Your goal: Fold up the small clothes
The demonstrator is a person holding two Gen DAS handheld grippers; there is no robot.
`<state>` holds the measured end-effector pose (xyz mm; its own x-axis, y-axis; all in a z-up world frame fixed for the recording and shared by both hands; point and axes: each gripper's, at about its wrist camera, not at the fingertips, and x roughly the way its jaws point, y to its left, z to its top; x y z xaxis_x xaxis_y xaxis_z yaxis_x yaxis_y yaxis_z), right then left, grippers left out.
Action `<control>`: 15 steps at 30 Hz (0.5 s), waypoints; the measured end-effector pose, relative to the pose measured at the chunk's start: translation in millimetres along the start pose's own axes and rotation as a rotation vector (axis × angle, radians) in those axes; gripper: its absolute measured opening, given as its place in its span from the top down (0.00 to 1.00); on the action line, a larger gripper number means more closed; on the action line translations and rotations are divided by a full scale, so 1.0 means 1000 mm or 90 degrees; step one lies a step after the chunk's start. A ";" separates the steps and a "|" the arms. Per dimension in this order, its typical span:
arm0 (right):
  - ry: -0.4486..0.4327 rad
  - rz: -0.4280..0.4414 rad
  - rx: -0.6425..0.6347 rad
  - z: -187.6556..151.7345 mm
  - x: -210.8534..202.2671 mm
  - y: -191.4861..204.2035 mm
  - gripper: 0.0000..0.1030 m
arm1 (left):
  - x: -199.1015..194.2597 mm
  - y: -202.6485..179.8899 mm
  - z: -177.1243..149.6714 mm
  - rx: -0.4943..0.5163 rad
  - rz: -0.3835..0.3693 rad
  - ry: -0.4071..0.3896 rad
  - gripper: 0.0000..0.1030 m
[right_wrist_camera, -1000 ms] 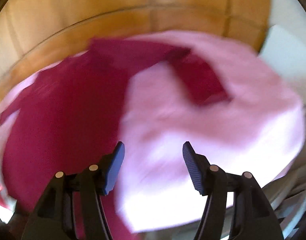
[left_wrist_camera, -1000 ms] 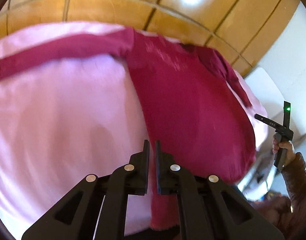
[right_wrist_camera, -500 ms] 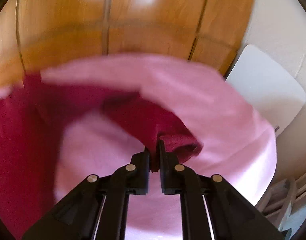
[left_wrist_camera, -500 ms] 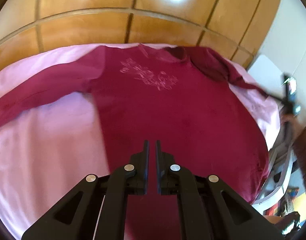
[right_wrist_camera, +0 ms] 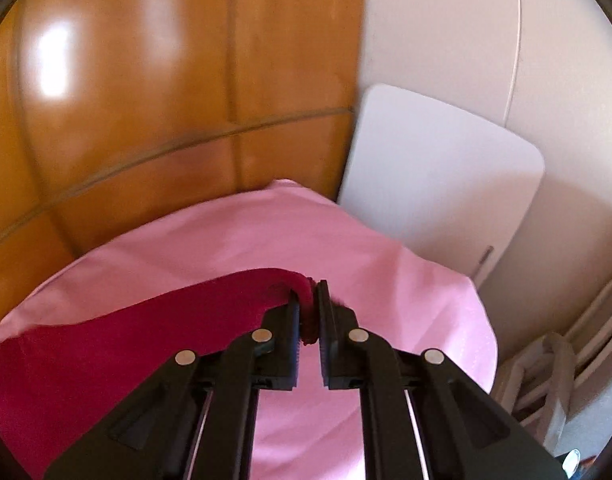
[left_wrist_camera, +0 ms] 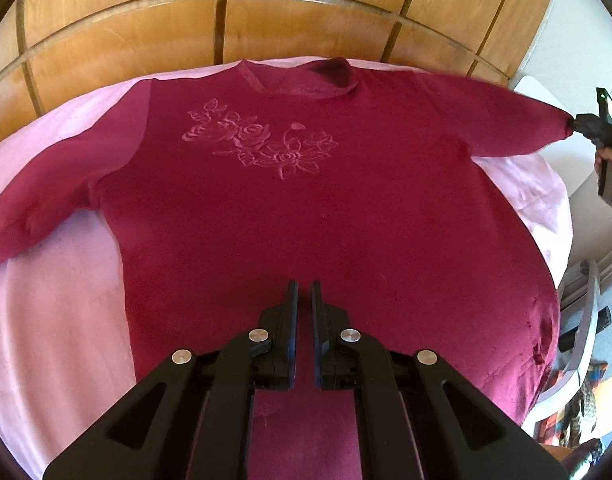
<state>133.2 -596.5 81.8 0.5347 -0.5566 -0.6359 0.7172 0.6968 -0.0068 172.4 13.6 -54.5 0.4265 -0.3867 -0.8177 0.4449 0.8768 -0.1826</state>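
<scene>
Left wrist view: the maroon sweater (left_wrist_camera: 306, 200) lies face up across the pink sheet (left_wrist_camera: 46, 300), flower embroidery (left_wrist_camera: 262, 142) showing, collar toward the wooden panelling (left_wrist_camera: 266, 20). The left gripper (left_wrist_camera: 302, 296) hovers over the lower body of the garment, jaws pressed nearly together with only a thin slit between them and no cloth in that slit. Far right, the right gripper (left_wrist_camera: 577, 124) has the cuff, and that sleeve (left_wrist_camera: 485, 120) is drawn out straight and taut. The other sleeve (left_wrist_camera: 38, 204) trails off left, a little rumpled.

Right wrist view: the right gripper (right_wrist_camera: 306, 308) is clamped on the cuff (right_wrist_camera: 307, 312), maroon fabric bunched between the jaws, the sleeve (right_wrist_camera: 166, 320) running back to the left over the pink sheet (right_wrist_camera: 385, 280).

My read: this is spreading before a sleeve fold. Keep the pinch firm, carry the cuff low across the chest so the shoulder crease lands straight, and let the left gripper pin the body so it doesn't drag. Too much pull would skew the whole sweater.
</scene>
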 end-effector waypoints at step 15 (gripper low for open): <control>0.127 0.118 0.120 -0.055 0.043 -0.022 0.31 | 0.011 -0.004 0.006 -0.008 0.024 0.000 0.97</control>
<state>115.7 -611.0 12.2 0.5789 -0.3152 -0.7520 0.6957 0.6720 0.2538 180.4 4.3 -59.1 0.4425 -0.3537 -0.8241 0.4188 0.8941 -0.1589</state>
